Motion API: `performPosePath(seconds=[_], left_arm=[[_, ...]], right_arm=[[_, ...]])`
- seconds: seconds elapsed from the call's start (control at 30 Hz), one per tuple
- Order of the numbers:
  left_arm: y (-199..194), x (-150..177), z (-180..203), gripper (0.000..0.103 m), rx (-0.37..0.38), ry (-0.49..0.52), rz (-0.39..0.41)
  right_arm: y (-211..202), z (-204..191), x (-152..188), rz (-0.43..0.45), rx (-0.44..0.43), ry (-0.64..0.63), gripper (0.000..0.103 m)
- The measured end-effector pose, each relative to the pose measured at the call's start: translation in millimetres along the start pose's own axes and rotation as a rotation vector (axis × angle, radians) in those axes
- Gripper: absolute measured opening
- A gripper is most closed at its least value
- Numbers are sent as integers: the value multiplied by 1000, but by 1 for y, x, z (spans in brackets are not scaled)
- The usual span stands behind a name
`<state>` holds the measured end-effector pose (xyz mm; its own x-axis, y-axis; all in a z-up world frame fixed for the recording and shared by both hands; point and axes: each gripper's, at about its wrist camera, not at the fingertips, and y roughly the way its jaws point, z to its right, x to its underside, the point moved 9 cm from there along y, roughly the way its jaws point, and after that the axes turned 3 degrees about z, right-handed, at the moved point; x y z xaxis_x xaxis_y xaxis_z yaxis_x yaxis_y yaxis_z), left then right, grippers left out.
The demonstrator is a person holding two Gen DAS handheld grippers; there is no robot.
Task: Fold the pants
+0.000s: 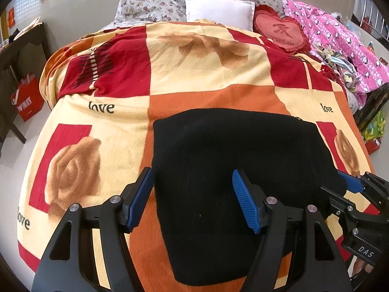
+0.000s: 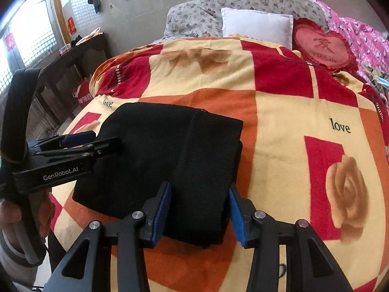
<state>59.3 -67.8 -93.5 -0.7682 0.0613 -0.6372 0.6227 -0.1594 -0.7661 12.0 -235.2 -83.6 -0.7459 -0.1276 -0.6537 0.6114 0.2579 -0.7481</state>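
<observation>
The folded black pants (image 1: pixel 233 170) are seen lying on the rose-patterned blanket (image 1: pixel 209 73), between the spread fingers of both the left gripper (image 1: pixel 192 199) and right gripper (image 2: pixel 199 209), unpinched.

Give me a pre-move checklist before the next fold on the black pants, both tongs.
1. Pants folded into a compact stack on the blanket: ok.
2. Left tongs open, fingers either side of the stack's left edge, not clamped: ok.
3. Right tongs open, straddling the near right part of the stack, nothing gripped: ok.
4. Clearance between the two tongs: not ok, they sit close together over the same stack.
5. Layers aligned underneath: cannot tell, black fabric hides the edges.
6. Room on the blanket beyond the stack toward the white pillow: ok.
</observation>
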Motion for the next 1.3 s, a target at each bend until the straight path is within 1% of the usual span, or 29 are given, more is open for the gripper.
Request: performPosePath(seconds=[0.13, 0.5, 1.3], left_arm=[[-3, 0, 0, 67, 3, -3, 1], [-15, 1, 0, 67, 28, -21, 7], [-19, 5, -2, 67, 55, -51, -20]], right_arm=[[-6, 0, -3, 13, 15, -10, 46], [-14, -1, -9, 30, 12, 0, 48], [-9, -2, -12, 21, 16, -3, 50]])
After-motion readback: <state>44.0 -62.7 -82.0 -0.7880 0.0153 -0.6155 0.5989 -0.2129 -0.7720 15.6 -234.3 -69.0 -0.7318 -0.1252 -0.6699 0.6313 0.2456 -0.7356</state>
